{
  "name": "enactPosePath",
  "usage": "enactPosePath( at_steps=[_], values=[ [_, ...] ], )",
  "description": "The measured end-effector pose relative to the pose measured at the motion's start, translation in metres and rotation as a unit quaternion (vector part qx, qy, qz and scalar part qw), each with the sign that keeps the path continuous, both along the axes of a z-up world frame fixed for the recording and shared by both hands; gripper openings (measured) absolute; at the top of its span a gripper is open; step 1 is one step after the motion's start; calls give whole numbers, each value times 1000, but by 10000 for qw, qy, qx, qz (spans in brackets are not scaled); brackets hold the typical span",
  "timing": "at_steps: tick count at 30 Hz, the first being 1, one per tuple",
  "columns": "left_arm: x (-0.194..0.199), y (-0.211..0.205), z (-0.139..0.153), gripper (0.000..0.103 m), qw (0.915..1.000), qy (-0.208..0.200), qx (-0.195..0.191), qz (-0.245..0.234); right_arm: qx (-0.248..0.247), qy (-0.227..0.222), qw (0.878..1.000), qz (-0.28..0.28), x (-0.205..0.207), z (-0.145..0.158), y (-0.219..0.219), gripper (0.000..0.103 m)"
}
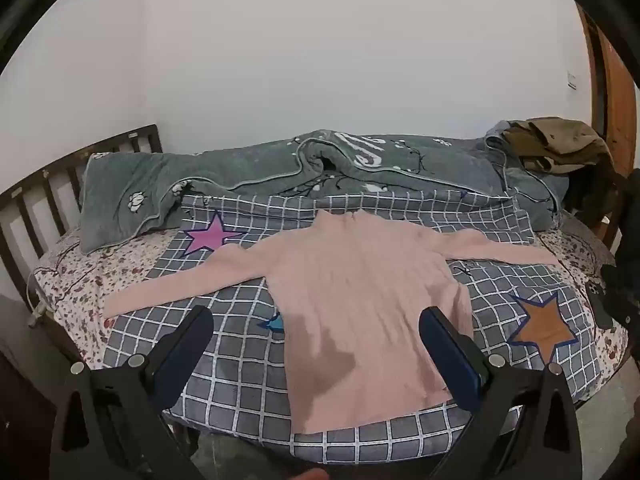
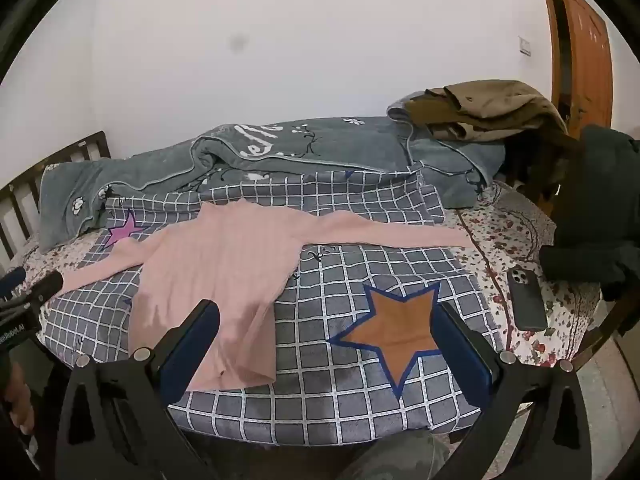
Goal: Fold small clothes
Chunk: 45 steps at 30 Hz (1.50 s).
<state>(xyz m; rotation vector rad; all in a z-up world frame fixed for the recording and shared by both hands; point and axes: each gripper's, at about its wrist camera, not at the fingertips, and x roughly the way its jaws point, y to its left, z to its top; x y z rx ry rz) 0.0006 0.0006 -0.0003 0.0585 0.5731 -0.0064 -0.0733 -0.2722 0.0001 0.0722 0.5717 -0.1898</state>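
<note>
**A:** Black fingers on the left hand-held gripper (image 1: pixel 316 330) and right hand-held gripper (image 2: pixel 328 324) both spread wide apart, nothing gripped?

**B:** yep. Pink sweater (image 1: pixel 360 280) lies flat mid-frame on the checked blanket (image 1: pixel 240 380), sleeves out. Grey quilt (image 1: pixel 280 160) bunched further back, phone (image 2: pixel 526 300) right edge.

We see a home bedroom: a bed (image 1: pixel 72 280) with a dark slatted wooden headboard (image 1: pixel 36 208) and floral sheet (image 2: pixel 520 248), a grey checked blanket (image 2: pixel 360 280) with stars, and a rumpled grey quilt (image 1: pixel 248 168). Plain white walls (image 1: pixel 320 60), a wooden door (image 2: pixel 580 40) and a smartphone (image 2: pixel 526 300) on the bed complete the domestic setting.
</note>
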Motion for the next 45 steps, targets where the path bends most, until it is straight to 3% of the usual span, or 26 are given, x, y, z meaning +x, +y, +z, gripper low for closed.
enactPosePath(
  at_steps=[3,5,8,10,20,45],
  values=[
    [4,2,1,103,10000,26,-44,8,-169,66,9998,13,0,-1,1,103],
    [-4,7,7,103,9996,-246,-61,83,-176,54,9998,22,0,-1,3,103],
    [-8,12,7,103,9993,-316,-12,177,-229,47,9997,43,-4,0,10,103],
    [-11,19,8,103,9992,-332,-167,178,-223,50,9997,78,-5,1,13,103],
    [-12,20,5,103,9995,-183,-229,142,-201,46,9995,235,-8,1,19,103],
    [-21,18,7,103,9995,-279,-68,115,-77,-78,9997,216,-14,-1,19,103]
  ],
)
